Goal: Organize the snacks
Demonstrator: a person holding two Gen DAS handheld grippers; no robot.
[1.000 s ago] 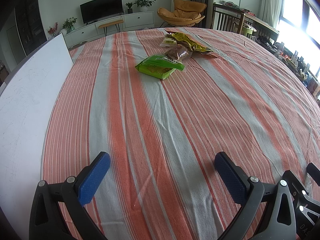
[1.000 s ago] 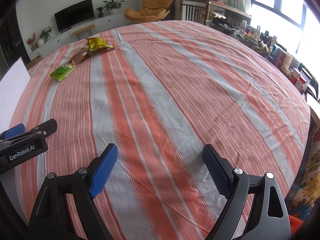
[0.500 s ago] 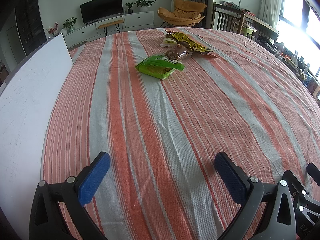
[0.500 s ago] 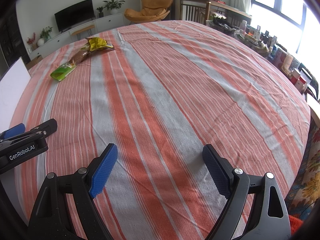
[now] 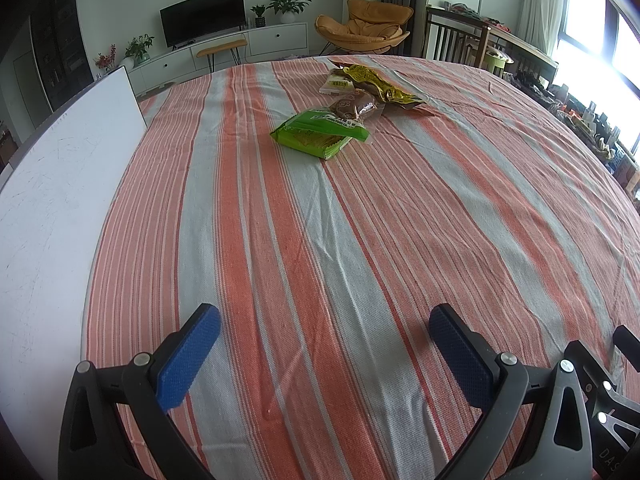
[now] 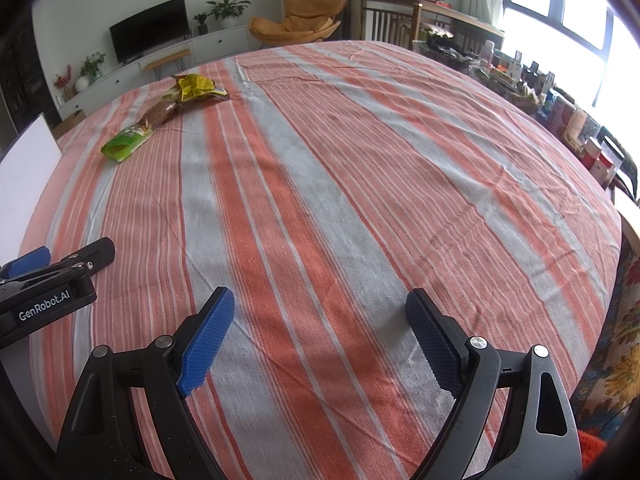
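Observation:
A small pile of snacks lies at the far side of the striped tablecloth (image 5: pixel 320 260): a green packet (image 5: pixel 318 134), a brown wrapped snack (image 5: pixel 356 106), a yellow-green bag (image 5: pixel 376 82) and a pale packet (image 5: pixel 338 82). The right wrist view shows the green packet (image 6: pixel 126 142) and yellow bag (image 6: pixel 194 86) far left. My left gripper (image 5: pixel 324 352) is open and empty, low over the near cloth. My right gripper (image 6: pixel 316 332) is open and empty, to the right of the left gripper (image 6: pixel 44 292).
A white board (image 5: pixel 52 208) lies along the table's left side. Beyond the table stand a TV console (image 5: pixel 224 50), an orange chair (image 5: pixel 368 24) and a wooden rack (image 5: pixel 480 44). Cluttered items (image 6: pixel 568 116) line the right edge by the window.

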